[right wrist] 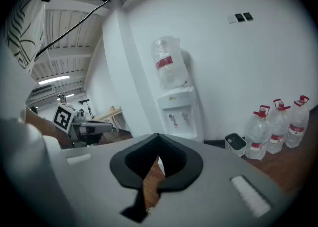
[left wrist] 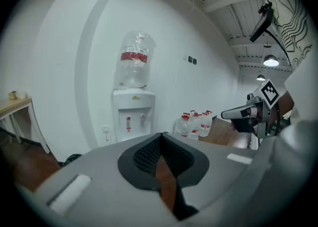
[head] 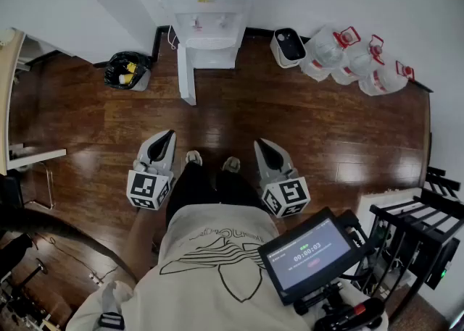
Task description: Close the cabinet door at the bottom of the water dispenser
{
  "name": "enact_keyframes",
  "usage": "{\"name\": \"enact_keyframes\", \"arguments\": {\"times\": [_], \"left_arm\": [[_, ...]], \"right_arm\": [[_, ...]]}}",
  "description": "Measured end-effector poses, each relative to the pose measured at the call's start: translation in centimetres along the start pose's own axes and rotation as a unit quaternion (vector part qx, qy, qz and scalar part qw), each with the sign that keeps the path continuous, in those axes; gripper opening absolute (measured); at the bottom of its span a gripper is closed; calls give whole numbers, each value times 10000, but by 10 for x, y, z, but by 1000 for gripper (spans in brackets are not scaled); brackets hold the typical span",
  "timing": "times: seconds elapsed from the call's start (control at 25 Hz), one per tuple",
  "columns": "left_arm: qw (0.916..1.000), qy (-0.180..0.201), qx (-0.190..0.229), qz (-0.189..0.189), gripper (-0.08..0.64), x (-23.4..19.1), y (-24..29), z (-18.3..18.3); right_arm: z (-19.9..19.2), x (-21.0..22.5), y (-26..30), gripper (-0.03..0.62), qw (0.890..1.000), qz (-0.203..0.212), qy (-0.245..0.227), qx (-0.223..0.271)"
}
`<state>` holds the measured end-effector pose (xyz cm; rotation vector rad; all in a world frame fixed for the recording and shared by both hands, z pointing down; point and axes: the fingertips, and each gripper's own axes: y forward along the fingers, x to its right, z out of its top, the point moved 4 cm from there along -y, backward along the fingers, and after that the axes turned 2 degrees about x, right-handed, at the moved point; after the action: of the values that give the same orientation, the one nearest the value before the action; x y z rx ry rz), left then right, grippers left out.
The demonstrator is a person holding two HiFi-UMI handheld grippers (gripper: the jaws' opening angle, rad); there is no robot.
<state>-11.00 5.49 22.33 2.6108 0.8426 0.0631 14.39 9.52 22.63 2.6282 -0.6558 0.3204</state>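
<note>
The white water dispenser [head: 206, 11] stands against the far wall with a bottle on top [left wrist: 135, 64]. Its bottom cabinet door [head: 186, 72] hangs open, swung out toward me over the wood floor. My left gripper [head: 168, 137] is held at knee height left of my feet, jaws shut with nothing between them. At the same height on the right, my right gripper [head: 262, 145] is also shut and empty. Both are well short of the dispenser and point toward it. The left gripper view shows the dispenser [left wrist: 133, 116] ahead, and the right gripper view shows the dispenser [right wrist: 176, 112] too.
Several large water bottles [head: 351, 61] and a small white bin [head: 288, 47] line the wall to the right of the dispenser. A black trash bag [head: 127, 70] sits to its left. A desk [head: 11, 105] is at far left, a black rack [head: 420, 235] at lower right.
</note>
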Motion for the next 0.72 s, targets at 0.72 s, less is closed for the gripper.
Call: {"name": "enact_keyframes", "arguments": {"times": [0.72], "left_arm": [[9994, -149, 18, 320, 207, -112, 166, -295]], "right_arm": [[-280, 151, 101, 179, 9936, -1062, 311, -223]]}}
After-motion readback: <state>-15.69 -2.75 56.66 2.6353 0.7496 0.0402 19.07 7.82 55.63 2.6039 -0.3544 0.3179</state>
